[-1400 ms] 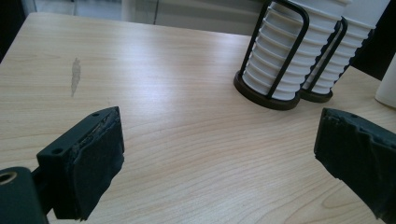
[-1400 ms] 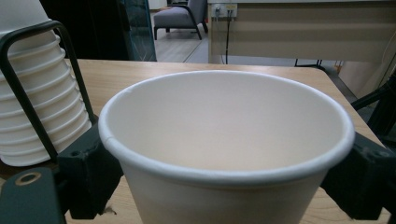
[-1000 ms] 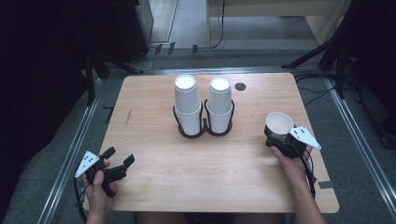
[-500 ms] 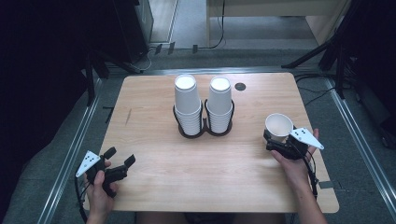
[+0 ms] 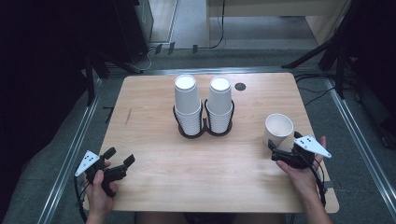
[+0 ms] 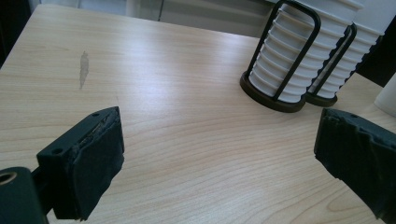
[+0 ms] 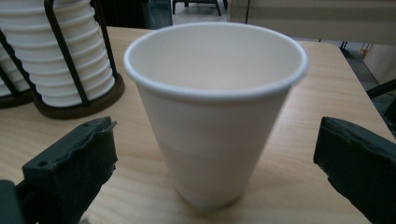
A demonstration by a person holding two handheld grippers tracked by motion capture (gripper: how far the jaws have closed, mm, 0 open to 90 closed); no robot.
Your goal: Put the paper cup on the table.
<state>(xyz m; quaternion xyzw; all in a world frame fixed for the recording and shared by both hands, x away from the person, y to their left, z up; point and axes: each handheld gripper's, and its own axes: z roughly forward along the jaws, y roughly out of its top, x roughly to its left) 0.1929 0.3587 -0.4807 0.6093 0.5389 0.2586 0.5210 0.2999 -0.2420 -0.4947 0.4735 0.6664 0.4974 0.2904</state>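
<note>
A single white paper cup (image 5: 279,128) (image 7: 215,116) stands upright on the wooden table (image 5: 154,107) at the right. My right gripper (image 5: 284,143) (image 7: 215,140) sits just behind it, open, one jaw on each side of the cup, neither touching it. Two stacks of white cups (image 5: 187,100) (image 5: 220,100) stand in a black wire holder (image 5: 204,130) at the table's middle. My left gripper (image 5: 120,155) (image 6: 219,140) rests low at the near left corner, open with nothing between its jaws, pointing toward the holder (image 6: 280,98).
A small black round hole (image 5: 240,86) lies in the tabletop behind the right stack. A faint grey scuff (image 5: 128,116) (image 6: 84,67) marks the wood at the left. Metal rails and grey floor run along both sides of the table.
My right gripper has drawn back a little toward the table's near edge, leaving the single cup standing. The left gripper has stayed put.
</note>
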